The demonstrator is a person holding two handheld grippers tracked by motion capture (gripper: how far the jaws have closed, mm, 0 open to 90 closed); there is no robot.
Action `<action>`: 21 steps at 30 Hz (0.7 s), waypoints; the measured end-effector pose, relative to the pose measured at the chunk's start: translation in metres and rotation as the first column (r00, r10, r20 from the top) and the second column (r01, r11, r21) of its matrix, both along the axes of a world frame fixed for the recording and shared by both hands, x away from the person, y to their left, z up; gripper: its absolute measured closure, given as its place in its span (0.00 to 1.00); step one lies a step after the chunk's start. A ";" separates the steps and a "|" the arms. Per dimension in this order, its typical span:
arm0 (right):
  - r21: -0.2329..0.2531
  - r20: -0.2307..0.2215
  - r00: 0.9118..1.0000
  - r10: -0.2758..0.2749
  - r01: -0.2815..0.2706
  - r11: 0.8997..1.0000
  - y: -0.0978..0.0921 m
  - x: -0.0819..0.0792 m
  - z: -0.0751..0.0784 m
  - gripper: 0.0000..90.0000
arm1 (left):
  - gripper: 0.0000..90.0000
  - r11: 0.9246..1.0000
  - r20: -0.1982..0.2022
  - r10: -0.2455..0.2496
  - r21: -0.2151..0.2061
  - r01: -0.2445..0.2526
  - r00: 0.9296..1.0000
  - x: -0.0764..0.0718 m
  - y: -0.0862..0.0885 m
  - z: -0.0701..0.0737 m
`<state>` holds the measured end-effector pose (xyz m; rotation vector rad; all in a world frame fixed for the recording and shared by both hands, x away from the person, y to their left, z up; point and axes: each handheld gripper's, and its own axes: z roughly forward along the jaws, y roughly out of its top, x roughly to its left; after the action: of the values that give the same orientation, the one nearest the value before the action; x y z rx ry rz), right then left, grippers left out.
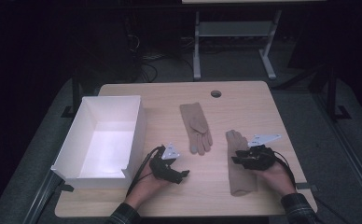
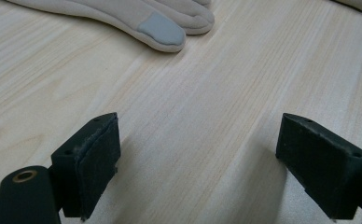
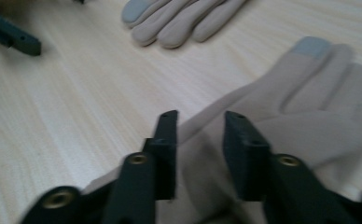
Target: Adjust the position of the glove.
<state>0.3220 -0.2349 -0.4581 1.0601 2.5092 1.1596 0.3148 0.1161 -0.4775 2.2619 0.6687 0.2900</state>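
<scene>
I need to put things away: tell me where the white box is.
In the high view the white box sits at the table's left edge, open and empty, just left of the left gripper and the gloves.

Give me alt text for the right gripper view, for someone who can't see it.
The right gripper hangs low over a beige glove, its two black fingers a narrow gap apart with glove fabric visible between them. A second beige glove lies farther off on the light wooden table.
</scene>
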 end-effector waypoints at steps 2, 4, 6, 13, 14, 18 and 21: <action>0.000 0.006 1.000 -0.012 0.012 1.000 -0.002 -0.001 0.001 0.60 | 0.15 1.000 0.000 0.001 -0.002 -0.001 1.000 0.000 0.000 0.000; -0.018 0.032 0.998 -0.049 0.049 0.999 -0.010 -0.001 0.002 0.52 | 0.15 1.000 -0.004 0.004 -0.004 -0.004 1.000 0.000 0.000 0.000; -0.025 0.051 0.994 -0.101 0.103 0.994 -0.025 0.001 0.000 0.44 | 0.15 1.000 -0.007 0.006 -0.006 -0.006 1.000 -0.001 0.000 0.000; -0.049 0.043 0.975 -0.217 0.219 0.975 -0.053 0.011 -0.011 0.29 | 0.15 1.000 -0.005 0.007 -0.009 -0.007 1.000 -0.001 0.000 -0.001; -0.049 0.043 0.975 -0.217 0.219 0.975 -0.053 0.011 -0.011 0.29 | 0.15 1.000 -0.005 0.007 -0.009 -0.007 1.000 -0.001 0.000 -0.001; -0.068 0.054 0.960 -0.276 0.279 0.958 -0.059 0.018 -0.018 0.23 | 0.15 1.000 -0.006 0.008 -0.010 -0.008 1.000 -0.001 -0.001 -0.001; -0.079 0.054 0.949 -0.310 0.313 0.946 -0.063 0.022 -0.023 0.21 | 0.15 1.000 -0.006 0.008 -0.011 -0.008 1.000 -0.001 -0.001 -0.001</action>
<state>0.3441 -0.2982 -0.4807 1.3347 2.2320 0.9624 0.3141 0.1155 -0.4782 2.2510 0.6812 0.2834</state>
